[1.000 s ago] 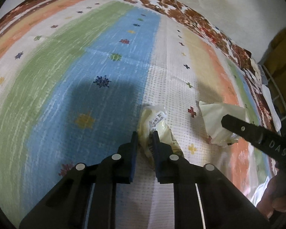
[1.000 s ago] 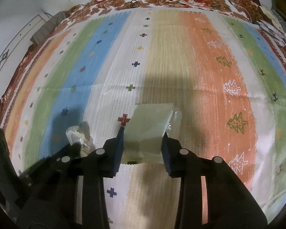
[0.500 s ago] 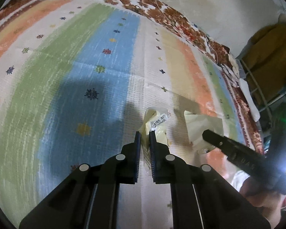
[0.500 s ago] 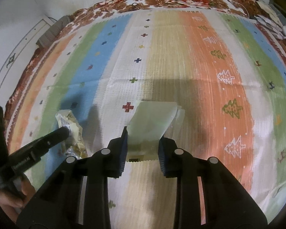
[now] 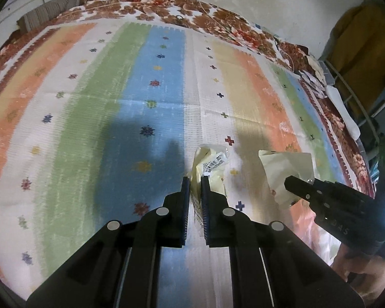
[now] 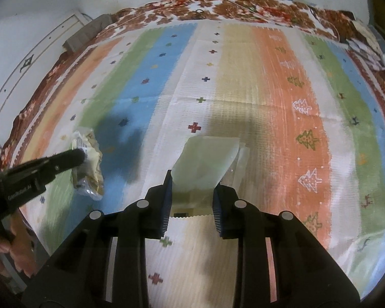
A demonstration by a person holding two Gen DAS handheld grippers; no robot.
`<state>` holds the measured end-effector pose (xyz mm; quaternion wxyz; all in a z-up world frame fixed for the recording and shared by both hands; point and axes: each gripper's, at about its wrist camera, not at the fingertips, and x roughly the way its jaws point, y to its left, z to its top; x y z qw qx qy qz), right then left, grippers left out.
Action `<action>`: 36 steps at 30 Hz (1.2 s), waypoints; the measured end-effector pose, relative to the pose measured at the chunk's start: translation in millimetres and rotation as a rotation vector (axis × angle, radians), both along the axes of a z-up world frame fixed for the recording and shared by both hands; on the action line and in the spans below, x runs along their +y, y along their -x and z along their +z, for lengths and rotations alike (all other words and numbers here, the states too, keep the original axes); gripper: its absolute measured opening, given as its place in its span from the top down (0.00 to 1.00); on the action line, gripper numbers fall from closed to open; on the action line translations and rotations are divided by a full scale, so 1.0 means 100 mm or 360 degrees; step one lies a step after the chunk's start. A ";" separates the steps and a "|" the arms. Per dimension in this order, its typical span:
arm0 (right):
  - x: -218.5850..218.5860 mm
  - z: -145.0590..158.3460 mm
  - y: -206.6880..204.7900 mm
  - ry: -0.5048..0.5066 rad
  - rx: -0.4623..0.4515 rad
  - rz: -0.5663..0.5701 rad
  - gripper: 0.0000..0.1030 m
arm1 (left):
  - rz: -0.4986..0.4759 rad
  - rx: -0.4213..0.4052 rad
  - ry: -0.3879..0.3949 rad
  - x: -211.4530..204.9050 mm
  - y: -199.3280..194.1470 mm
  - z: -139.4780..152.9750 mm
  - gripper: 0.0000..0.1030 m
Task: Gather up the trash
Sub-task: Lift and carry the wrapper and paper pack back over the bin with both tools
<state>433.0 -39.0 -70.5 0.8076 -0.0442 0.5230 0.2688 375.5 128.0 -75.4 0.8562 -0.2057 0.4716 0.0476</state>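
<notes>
Trash pickup looks mid-way: both pieces in sight are already gripped and clear of the striped mat (image 5: 95,118), nothing else loose on the mat that I can spot. No bin or bag in either view, so drop-off is my guess for what's left; where it goes, cannot tell.

Left tongs (image 5: 195,197): nearly closed, only a thin gap, pinching the crumpled yellow snack wrapper (image 5: 210,164). Wrapper sticks up and forward past the tips, printed label facing out, lower end trailing down between the fingers. Right wrist view shows the same wrapper hanging off the tong tip, above the blue and green stripes, not resting on them as far as I can judge.

Right tongs (image 6: 192,192): partly open, clamped on a wider item, the pale green plastic packet (image 6: 208,161). Pads (image 6: 166,200) press its two side edges; its jaws have just been closing a little, with the packet between them. Packet fans out beyond the tips, a clear film flap on its right side, serrated bottom edge showing below the pads. It sits over the white and beige stripes.

Person's hand (image 5: 356,264) visible on the right tongs' handle at the frame edge. Floral bedding (image 5: 218,15) borders the mat at the far side.
</notes>
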 end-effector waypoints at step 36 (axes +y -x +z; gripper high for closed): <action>-0.58 1.37 2.18 -0.0155 -0.0324 0.0212 0.75 | -0.0096 -0.0241 -0.0079 -0.66 1.88 1.13 0.92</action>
